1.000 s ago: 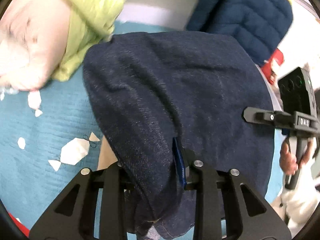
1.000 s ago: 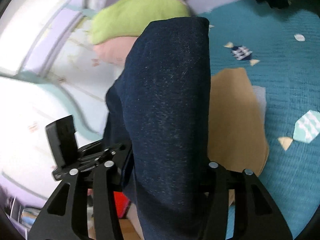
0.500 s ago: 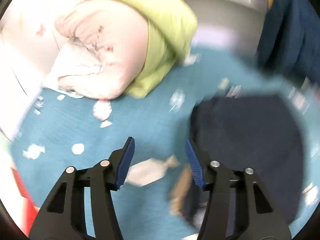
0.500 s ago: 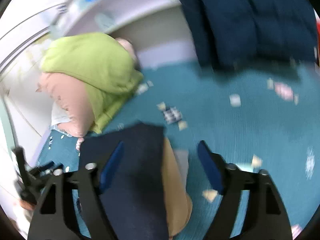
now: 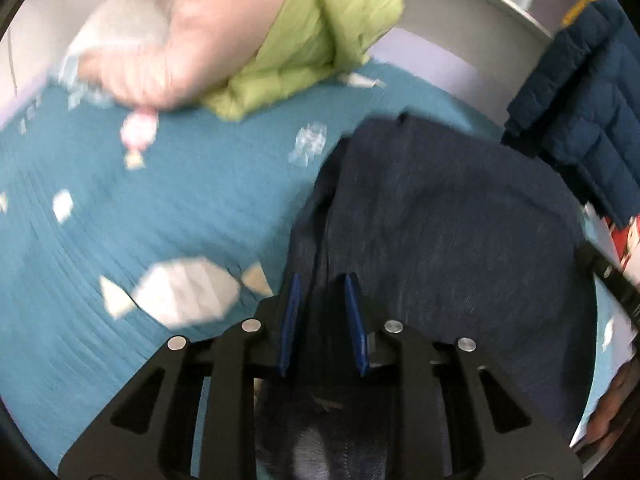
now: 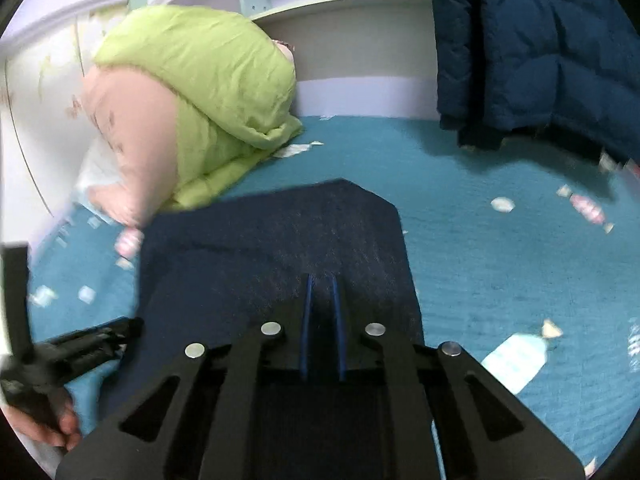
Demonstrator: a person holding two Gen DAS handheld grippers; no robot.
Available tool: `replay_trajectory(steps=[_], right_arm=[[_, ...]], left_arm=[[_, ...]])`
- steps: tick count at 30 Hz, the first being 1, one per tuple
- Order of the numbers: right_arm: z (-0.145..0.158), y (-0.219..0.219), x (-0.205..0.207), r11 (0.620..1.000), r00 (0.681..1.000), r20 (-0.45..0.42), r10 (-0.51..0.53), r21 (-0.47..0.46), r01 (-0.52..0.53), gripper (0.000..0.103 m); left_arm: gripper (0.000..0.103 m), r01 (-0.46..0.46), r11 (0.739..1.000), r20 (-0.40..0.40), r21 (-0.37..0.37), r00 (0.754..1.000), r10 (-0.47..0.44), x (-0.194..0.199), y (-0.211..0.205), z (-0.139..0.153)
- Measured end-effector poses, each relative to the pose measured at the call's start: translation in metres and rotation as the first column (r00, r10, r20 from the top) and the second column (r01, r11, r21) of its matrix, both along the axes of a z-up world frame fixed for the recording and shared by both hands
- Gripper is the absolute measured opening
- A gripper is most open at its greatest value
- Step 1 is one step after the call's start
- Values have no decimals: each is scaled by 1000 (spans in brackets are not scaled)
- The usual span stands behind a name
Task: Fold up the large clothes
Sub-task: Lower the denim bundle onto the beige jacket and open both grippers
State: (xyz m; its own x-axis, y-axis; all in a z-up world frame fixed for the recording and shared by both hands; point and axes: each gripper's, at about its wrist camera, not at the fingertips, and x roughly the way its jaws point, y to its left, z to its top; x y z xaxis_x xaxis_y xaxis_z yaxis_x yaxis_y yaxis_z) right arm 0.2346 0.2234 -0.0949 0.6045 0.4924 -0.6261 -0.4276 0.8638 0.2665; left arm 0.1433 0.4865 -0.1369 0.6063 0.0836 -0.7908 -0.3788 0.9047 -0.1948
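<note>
Fingers of the left gripper [image 5: 322,320] and right gripper [image 6: 321,320] have just been closing, each pinching the near edge of the dark jeans [image 6: 272,248], which stretch away toward frame top; both hands equally near.

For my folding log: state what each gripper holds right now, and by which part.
Both grippers have just been closing on the dark denim garment: the left gripper at its left side, the right gripper nearer its right edge. Whether the pads are pressing cannot be told.

Teal bedspread [image 6: 500,264] with candy print; green quilt [image 6: 208,80] and navy puffer jacket [image 6: 536,52] lay against the white headboard [image 6: 360,52] behind it.
</note>
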Motion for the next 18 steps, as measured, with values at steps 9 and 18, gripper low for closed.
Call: replay_trajectory(steps=[9,18], right_arm=[[-52,46,98,991,987,-150,-56,-126,37,10],[-1,0,71,999,978,-209,-10,42,19,10]], left_arm=[[40,140,990,36,9,990,-140,100,-9,-6],[41,90,995,33,31,995,-91,73,1,16]])
